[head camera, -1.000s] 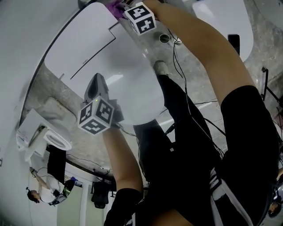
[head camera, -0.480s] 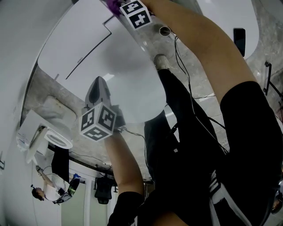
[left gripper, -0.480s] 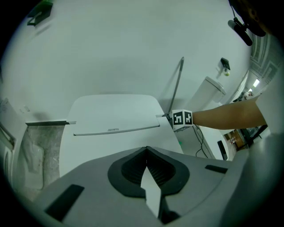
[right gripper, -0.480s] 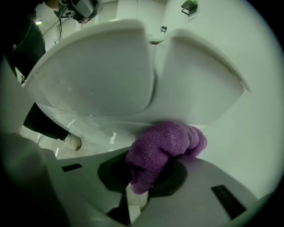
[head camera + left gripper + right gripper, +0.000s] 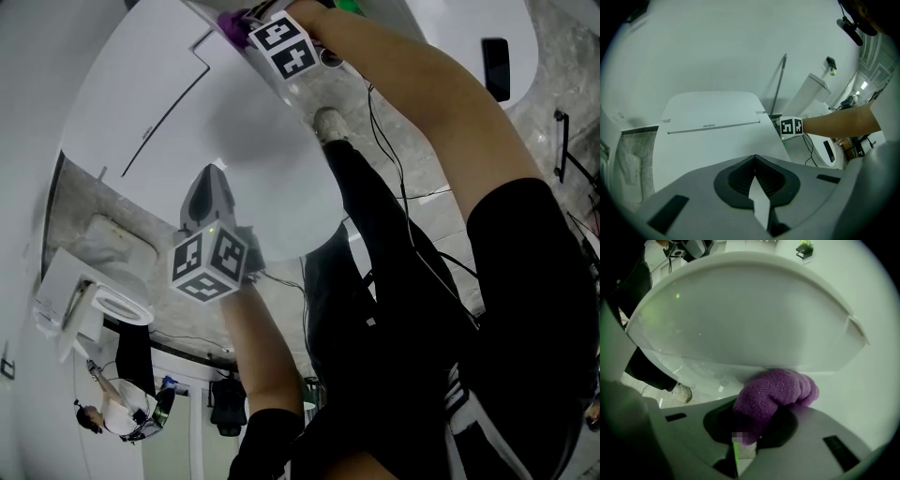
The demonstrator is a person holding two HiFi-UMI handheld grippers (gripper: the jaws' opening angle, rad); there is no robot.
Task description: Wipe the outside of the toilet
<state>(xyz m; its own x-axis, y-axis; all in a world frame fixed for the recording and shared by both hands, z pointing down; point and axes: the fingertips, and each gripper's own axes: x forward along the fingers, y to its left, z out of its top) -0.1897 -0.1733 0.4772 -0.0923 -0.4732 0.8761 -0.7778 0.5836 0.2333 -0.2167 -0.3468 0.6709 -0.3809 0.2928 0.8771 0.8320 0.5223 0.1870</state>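
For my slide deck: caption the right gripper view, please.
Right gripper presses a purple cloth to the white toilet's outer side.

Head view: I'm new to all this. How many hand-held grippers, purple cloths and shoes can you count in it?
grippers: 2 (left gripper, right gripper)
purple cloth: 1
shoe: 1
Total: 4

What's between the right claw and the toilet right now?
A purple cloth, clamped in the right claw and lying against the toilet just under its lid edge. The right gripper view shows it.
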